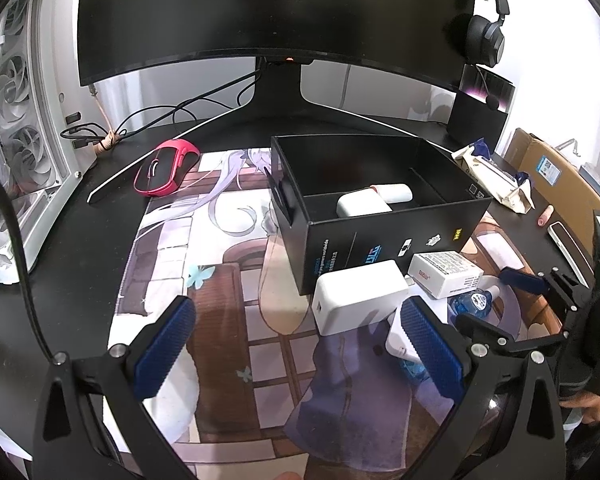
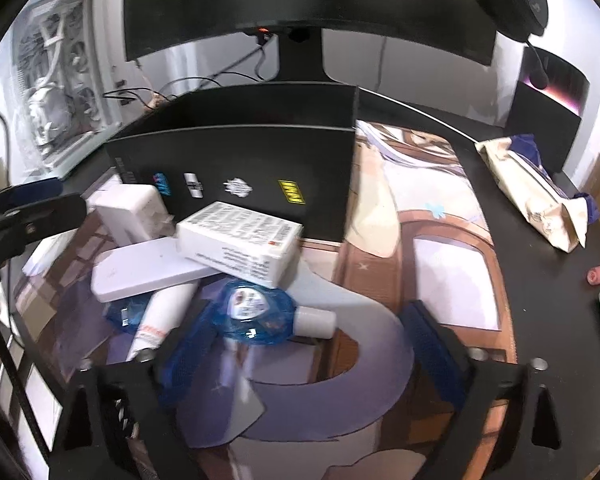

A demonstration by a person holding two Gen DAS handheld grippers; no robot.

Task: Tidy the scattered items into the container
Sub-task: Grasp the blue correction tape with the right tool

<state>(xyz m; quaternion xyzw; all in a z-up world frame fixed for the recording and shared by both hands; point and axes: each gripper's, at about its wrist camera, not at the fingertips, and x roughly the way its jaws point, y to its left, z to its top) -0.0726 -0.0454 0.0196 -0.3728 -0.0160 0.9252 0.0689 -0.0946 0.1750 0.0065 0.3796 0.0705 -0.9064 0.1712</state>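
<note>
Scattered items lie in a heap on the surface (image 1: pixel 72 240) just in front of the black box (image 1: pixel 380 216): a white charger (image 1: pixel 356 296), a small printed white carton (image 2: pixel 240 236), a flat white case (image 2: pixel 148 268), a white tube (image 2: pixel 160 320) and a blue round packet (image 2: pixel 256 308). The right hand-held gripper (image 2: pixel 304 348) stands open around the blue packet, its pads not pressing it. The left hand-held gripper (image 1: pixel 300 344) hangs open and empty beside the charger, while two white pieces already rest inside the box.
</note>
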